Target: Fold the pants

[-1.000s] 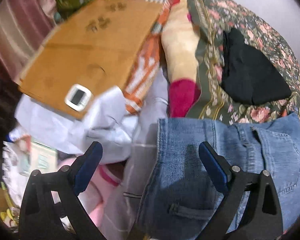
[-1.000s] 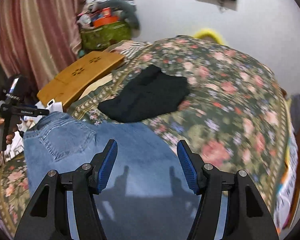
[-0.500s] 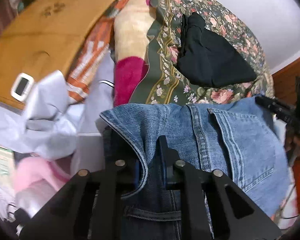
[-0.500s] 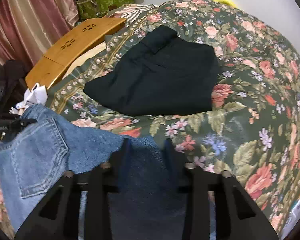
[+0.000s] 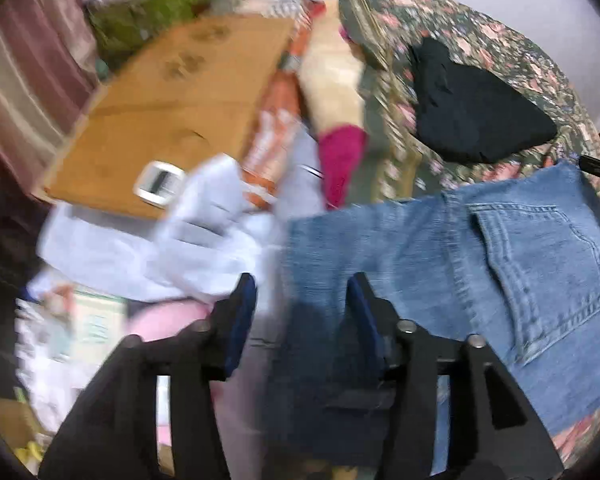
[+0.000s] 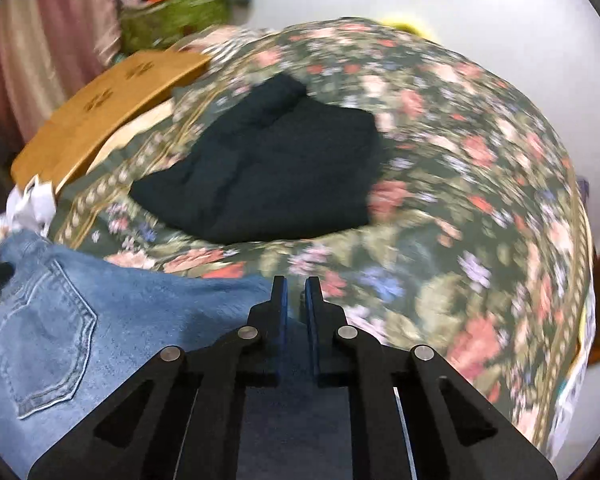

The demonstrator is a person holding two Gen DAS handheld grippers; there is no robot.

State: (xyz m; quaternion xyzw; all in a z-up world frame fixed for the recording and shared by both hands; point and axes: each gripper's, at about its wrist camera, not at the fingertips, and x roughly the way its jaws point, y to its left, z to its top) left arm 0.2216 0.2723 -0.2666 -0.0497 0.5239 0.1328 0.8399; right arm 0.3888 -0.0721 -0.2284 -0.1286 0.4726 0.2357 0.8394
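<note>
Blue jeans (image 5: 480,272) lie on the floral bedspread (image 6: 440,152), back pocket up; they also show in the right wrist view (image 6: 100,320). My left gripper (image 5: 302,316) is open at the jeans' left waistband edge, with the left finger off the denim and the right finger over it. My right gripper (image 6: 296,304) has its jaws nearly closed at the jeans' right edge; a dark denim fold lies between and below the fingers. The view is motion-blurred.
A folded black garment (image 6: 268,176) lies on the bedspread beyond the jeans. A wooden lap table (image 5: 172,120) with a small white device (image 5: 158,182) stands left of the bed. White and pink cloth (image 5: 140,252) is piled below it. Clutter and curtains fill the far left.
My left gripper, shut on the waistband half a second ago, has opened and let the jeans drop flat. My right gripper stays closed at the jeans' other edge. Both views have shifted.
</note>
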